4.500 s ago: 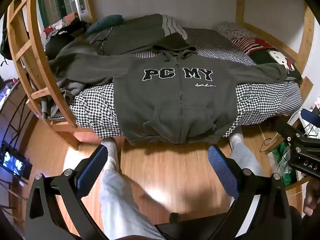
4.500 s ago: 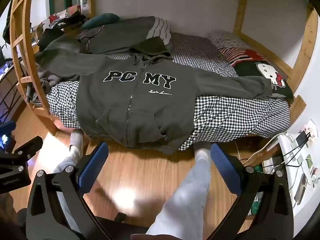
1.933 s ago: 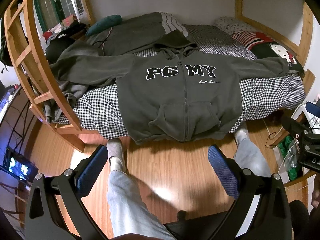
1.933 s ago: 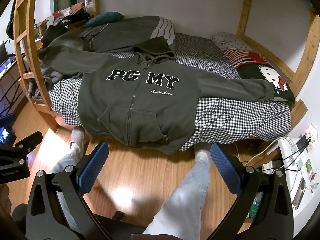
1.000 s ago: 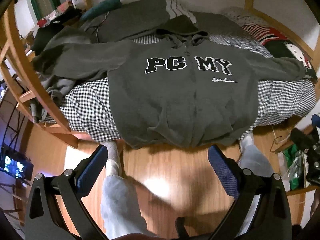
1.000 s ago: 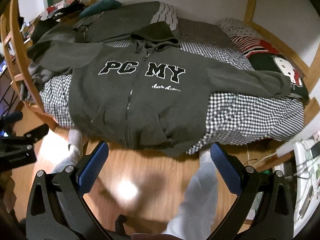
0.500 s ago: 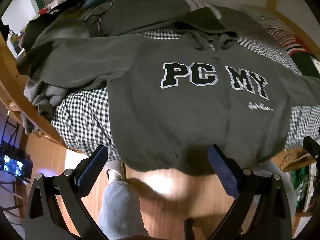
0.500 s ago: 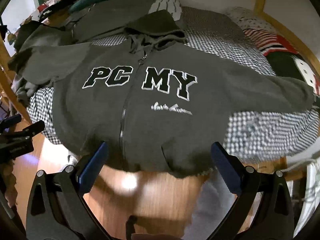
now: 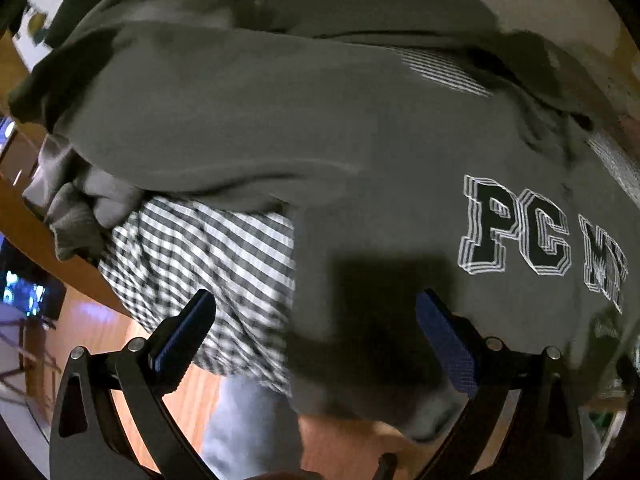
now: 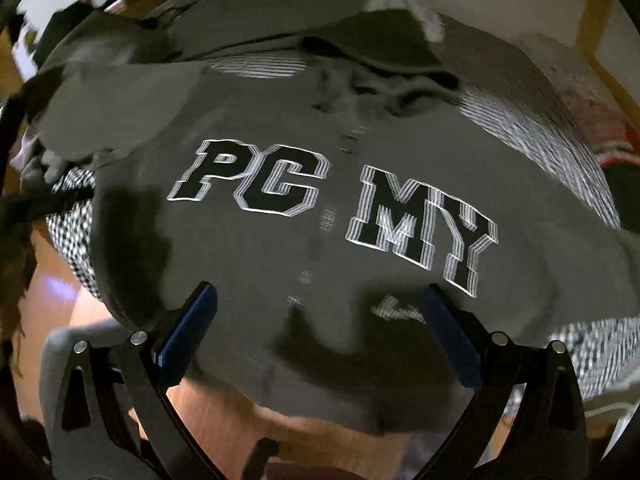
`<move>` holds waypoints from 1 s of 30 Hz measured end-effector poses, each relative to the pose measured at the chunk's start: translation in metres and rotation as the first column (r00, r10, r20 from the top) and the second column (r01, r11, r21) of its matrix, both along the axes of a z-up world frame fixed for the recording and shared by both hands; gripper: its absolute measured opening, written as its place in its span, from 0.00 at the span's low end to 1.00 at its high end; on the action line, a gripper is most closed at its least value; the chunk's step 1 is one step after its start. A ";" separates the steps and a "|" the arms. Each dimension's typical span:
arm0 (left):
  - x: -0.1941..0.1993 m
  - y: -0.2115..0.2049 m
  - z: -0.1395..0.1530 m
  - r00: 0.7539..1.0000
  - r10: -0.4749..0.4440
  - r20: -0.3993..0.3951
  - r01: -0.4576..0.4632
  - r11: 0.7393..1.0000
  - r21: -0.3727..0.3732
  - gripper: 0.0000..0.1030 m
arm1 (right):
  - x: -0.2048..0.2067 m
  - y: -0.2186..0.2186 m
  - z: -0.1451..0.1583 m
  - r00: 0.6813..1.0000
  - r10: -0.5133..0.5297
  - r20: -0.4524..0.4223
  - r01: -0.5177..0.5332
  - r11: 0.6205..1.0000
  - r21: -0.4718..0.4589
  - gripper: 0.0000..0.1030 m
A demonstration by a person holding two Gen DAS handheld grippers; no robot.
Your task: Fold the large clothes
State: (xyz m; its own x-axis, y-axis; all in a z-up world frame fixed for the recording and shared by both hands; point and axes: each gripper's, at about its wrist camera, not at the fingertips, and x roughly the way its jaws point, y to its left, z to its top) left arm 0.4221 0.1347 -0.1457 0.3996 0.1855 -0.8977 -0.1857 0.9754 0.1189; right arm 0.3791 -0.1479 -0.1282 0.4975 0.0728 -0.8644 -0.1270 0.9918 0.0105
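Lying front-up across checked bedding on the bed, w/ bottom hem draped over the bed edge above the wood floor: grey zip hoodie, "PC MY" lettering across chest. Left sleeve spread out toward the wooden frame side; hood bunched at the far end. Right sleeve end not seen in either view.

Left claw released, fingers wide apart, nothing between them, poised over the hoodie's left lower side, near where body fabric meets the bedding. Right claw likewise spread & empty, over lower chest just below the lettering, zip line running between the pads. Both views motion-blurred, so contact w/ fabric can't be told.

Handling, as a guess: thick fleece-type cloth, soft & floppy, heavy-ish for a garment, not slippery, not fragile. Will sag & trail if lifted by one point; hanging hem likely to drag the lot off the edge. Zip adds a stiffer ridge down the middle, prob. a natural fold axis.

Best holds, prob.: pinch both layers at the hem corners or at shoulder seam + sleeve cuff, one claw each, keeping fabric taut between. Avoid pinching checked bedding along w/ it.
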 end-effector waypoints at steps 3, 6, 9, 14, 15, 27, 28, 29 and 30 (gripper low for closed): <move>0.020 0.043 -0.006 0.997 0.077 -0.009 -0.077 0.997 0.020 0.96 | 0.013 0.039 -0.005 0.997 0.075 0.010 -0.075 0.997 -0.008 0.97; 0.031 0.095 -0.012 0.992 0.120 0.025 -0.117 0.989 -0.095 0.96 | 0.025 0.085 -0.011 0.984 0.172 0.044 -0.170 0.985 -0.035 0.97; 0.037 0.125 -0.013 0.988 0.096 0.125 -0.069 0.976 -0.205 0.96 | 0.037 0.138 -0.019 0.942 0.309 0.133 -0.299 0.950 -0.086 0.97; 0.075 0.153 -0.018 0.991 0.042 0.126 -0.002 0.953 -0.302 0.96 | 0.056 0.219 -0.035 0.840 0.498 0.217 -0.468 0.866 -0.175 0.97; 0.081 0.158 -0.018 0.992 0.059 0.115 -0.016 0.940 -0.340 0.96 | 0.062 0.235 -0.037 0.817 0.525 0.237 -0.495 0.851 -0.177 0.97; 0.095 0.210 -0.013 0.983 0.133 0.131 -0.016 0.758 -0.652 0.95 | 0.116 0.359 -0.076 0.711 0.678 0.185 -0.553 0.702 -0.448 0.23; 0.093 0.206 -0.013 0.982 0.129 0.135 -0.009 0.754 -0.656 0.95 | 0.114 0.355 -0.072 0.715 0.667 0.208 -0.533 0.713 -0.455 0.17; 0.091 0.204 -0.016 0.982 0.126 0.139 -0.001 0.745 -0.667 0.95 | 0.112 0.347 -0.066 0.717 0.654 0.241 -0.518 0.731 -0.444 0.14; 0.093 0.202 -0.017 0.983 0.119 0.140 0.011 0.724 -0.690 0.95 | 0.109 0.333 -0.053 0.724 0.627 0.287 -0.504 0.766 -0.399 0.13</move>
State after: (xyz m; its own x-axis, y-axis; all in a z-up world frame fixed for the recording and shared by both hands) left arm 0.5150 0.3364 -0.1630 0.5592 -0.4283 -0.7098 -0.1939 0.7648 -0.6143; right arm 0.4885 0.1851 -0.1808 0.7297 0.2425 -0.6393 -0.5973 0.6812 -0.4234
